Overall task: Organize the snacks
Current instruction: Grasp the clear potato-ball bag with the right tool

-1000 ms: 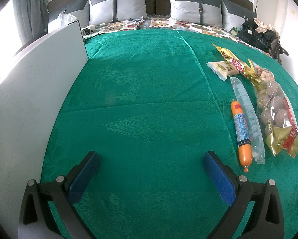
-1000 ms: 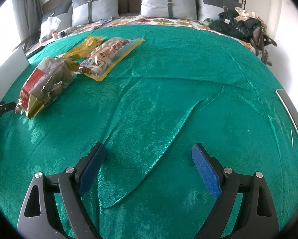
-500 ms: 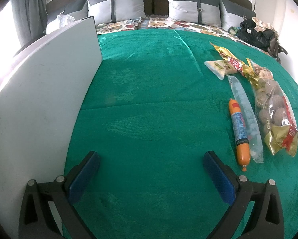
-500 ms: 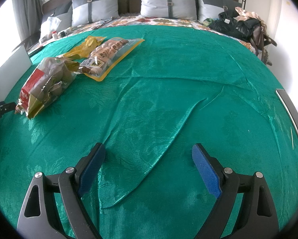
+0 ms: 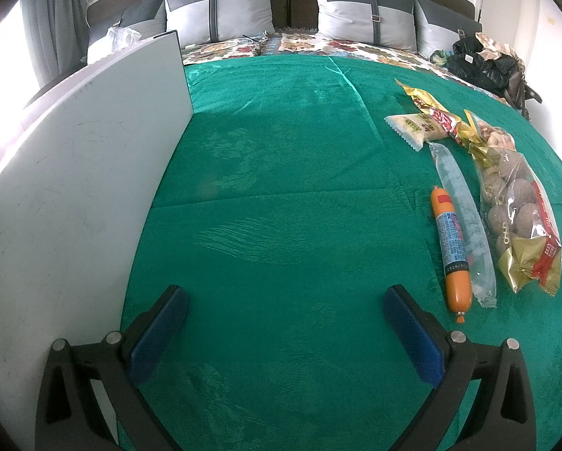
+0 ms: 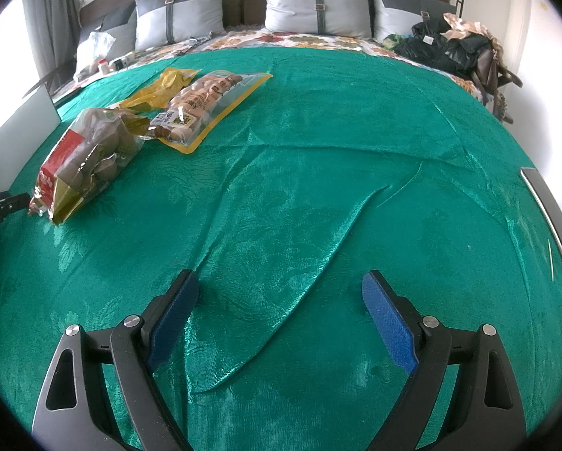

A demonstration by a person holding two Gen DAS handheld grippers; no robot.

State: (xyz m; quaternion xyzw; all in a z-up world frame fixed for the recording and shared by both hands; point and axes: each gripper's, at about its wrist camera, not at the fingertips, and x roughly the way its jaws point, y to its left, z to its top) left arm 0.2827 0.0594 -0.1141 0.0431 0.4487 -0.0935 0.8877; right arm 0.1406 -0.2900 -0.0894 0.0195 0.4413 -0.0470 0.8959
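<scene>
You are working over a bed covered by a green bedspread (image 5: pixel 281 173), with grey pillows (image 5: pixel 221 11) along the headboard and a dark heap of bags (image 6: pixel 453 52) at the far right corner. A white board (image 5: pixel 78 173) stands upright along the left edge of the bed. Your left tongs (image 5: pixel 281 334) hang wide open above bare green cloth, holding nothing. To their right the snacks lie in a loose row: an orange sausage (image 5: pixel 452 251) touching a clear long packet (image 5: pixel 465 221), then a bag of round brown snacks (image 5: pixel 521 221), with a small pale packet (image 5: pixel 418 127) farther up. Your right tongs (image 6: pixel 281 319) are also spread open and empty over wrinkled cloth, well apart from the yellow-edged pack (image 6: pixel 209 105) up left.
</scene>
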